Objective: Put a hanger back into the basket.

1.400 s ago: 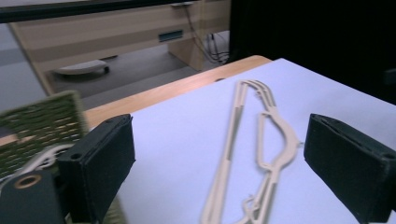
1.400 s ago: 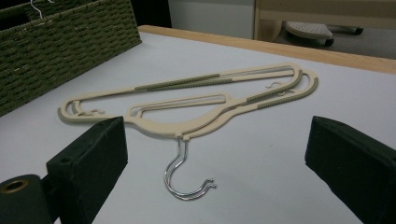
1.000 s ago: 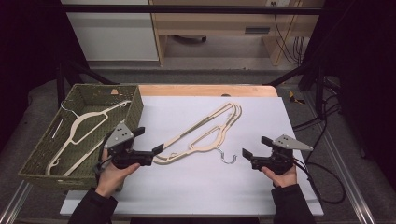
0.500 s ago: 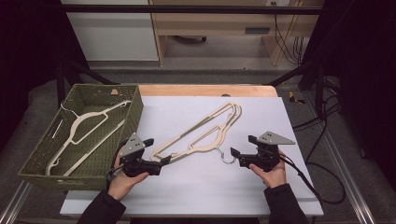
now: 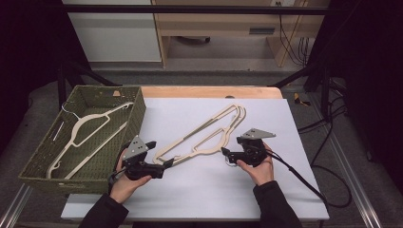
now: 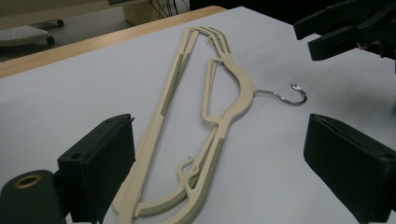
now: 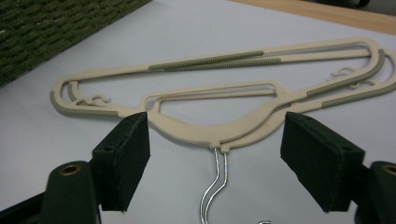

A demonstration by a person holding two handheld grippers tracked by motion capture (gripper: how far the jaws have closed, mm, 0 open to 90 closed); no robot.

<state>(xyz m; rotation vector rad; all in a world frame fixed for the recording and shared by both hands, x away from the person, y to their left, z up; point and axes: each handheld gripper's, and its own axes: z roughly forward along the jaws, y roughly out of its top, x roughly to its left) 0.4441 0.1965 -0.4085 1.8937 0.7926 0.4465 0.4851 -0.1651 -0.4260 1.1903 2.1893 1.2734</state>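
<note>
Two cream hangers [image 5: 204, 135] lie stacked and slanting across the white table [image 5: 266, 190]. My left gripper [image 5: 167, 164] is open at their lower left end, and that end [image 6: 187, 186] lies between its wide jaws without touching them. My right gripper [image 5: 224, 153] is at the hangers' neck. In the right gripper view the neck [image 7: 210, 133] and the metal hook wires [image 7: 217, 177] sit between the jaws of my right gripper [image 7: 215, 158]. Those jaws have just been closing, and the pads still stand off the plastic. The hook's curl [image 6: 289, 95] rests on the table.
A green woven basket [image 5: 135, 121] stands at the table's left edge with another cream hanger [image 5: 90, 124] inside. A wooden strip [image 5: 209, 91] runs along the table's far edge. A black cable [image 5: 304, 180] trails from the right gripper off to the right.
My right gripper has slid left to the hangers' hook and neck. My left gripper has dropped lower onto the table at the hangers' end, then stayed put.
</note>
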